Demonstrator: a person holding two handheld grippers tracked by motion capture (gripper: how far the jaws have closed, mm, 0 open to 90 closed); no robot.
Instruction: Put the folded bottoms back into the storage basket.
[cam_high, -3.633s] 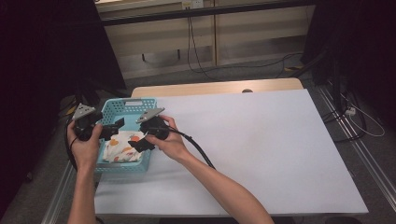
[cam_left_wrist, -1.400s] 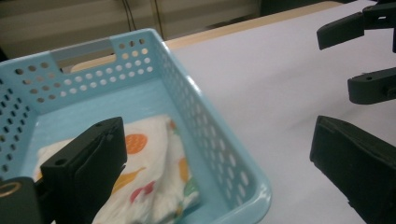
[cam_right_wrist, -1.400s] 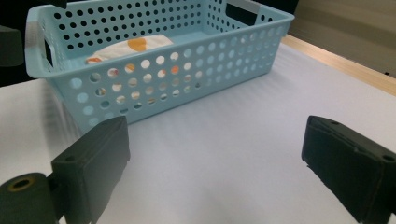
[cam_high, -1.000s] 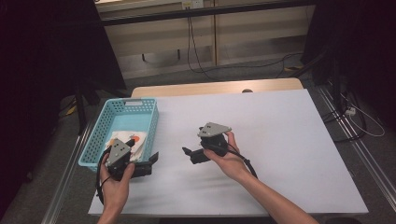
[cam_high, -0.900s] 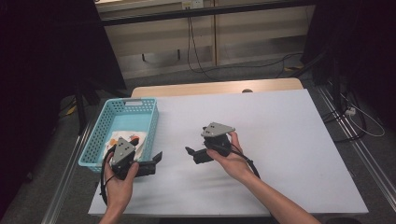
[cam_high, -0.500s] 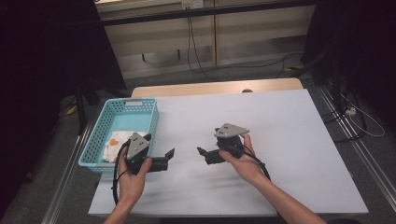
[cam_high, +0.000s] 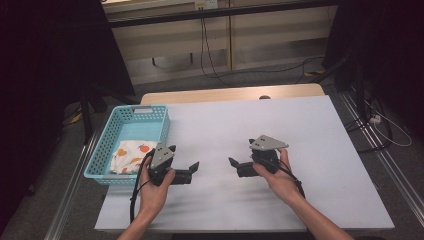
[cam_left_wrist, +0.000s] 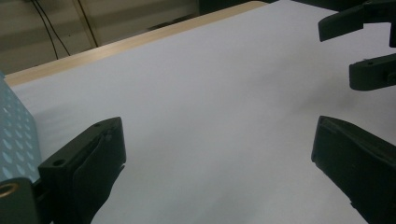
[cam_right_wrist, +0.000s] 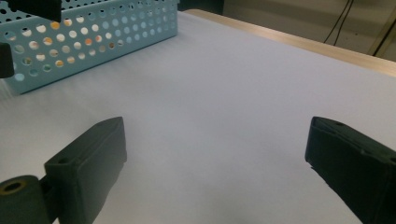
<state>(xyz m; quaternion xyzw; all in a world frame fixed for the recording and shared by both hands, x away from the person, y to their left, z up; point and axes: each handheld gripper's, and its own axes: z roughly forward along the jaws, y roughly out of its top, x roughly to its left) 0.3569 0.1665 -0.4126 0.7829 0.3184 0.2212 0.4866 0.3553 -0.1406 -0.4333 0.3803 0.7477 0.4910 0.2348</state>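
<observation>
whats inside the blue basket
A white cloth with an orange print lies in the near end of the blue basket; the far end shows bare floor. Anything beneath the cloth is covered.

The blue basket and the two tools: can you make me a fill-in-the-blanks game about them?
1. The cloth with orange prints lies inside the blue ____.
2. Both the left tool and the right tool have their jaws ____.
3. The basket sits near the table's ____ edge in the high view.

Missing words: basket; open; left
</observation>
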